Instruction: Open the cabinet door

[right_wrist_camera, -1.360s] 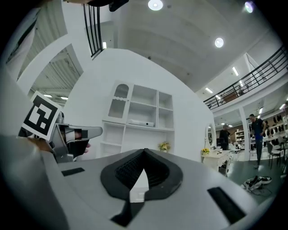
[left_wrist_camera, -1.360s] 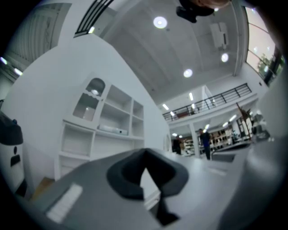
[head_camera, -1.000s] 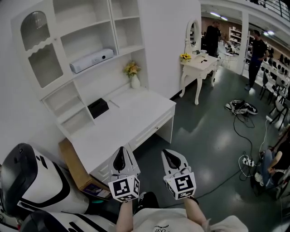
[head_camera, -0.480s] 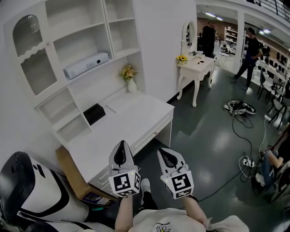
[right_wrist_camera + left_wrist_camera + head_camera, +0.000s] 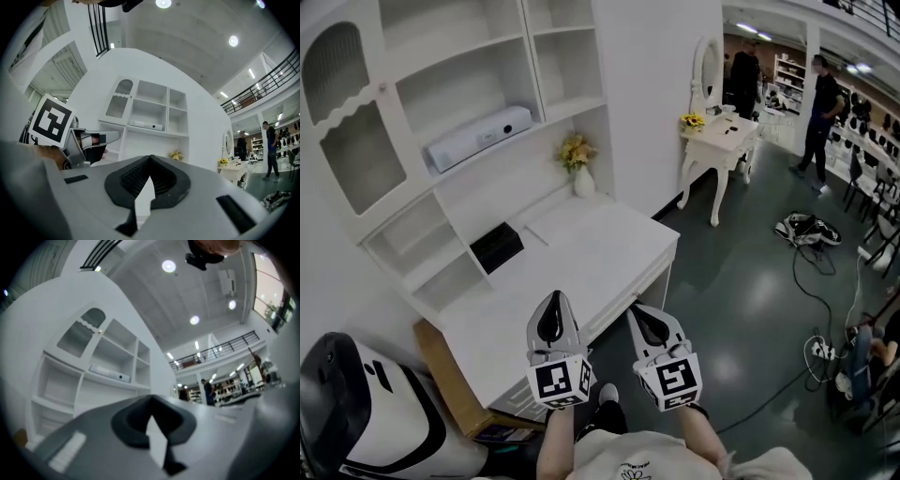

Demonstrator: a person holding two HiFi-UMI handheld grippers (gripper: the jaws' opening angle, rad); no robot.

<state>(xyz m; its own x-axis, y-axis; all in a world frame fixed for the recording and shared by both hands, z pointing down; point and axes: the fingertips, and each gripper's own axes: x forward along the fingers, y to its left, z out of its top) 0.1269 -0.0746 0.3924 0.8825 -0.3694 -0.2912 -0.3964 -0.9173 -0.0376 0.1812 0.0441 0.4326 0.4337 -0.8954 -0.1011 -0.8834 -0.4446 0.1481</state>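
Left tool [image 5: 551, 309] and right tool [image 5: 643, 319] are both clenched shut, holding and touching nothing. The person's hands hold them side by side, close to the body, pointing about level toward the white desk [image 5: 581, 248]. The arched cabinet door [image 5: 352, 103] is closed at the hutch's [image 5: 487, 84] upper left, well apart from both tools.

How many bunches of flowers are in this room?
2. One bunch stands in a white vase at the back of the white desk. One yellow bunch sits on the dressing table by the mirror. Others may be hidden farther back.
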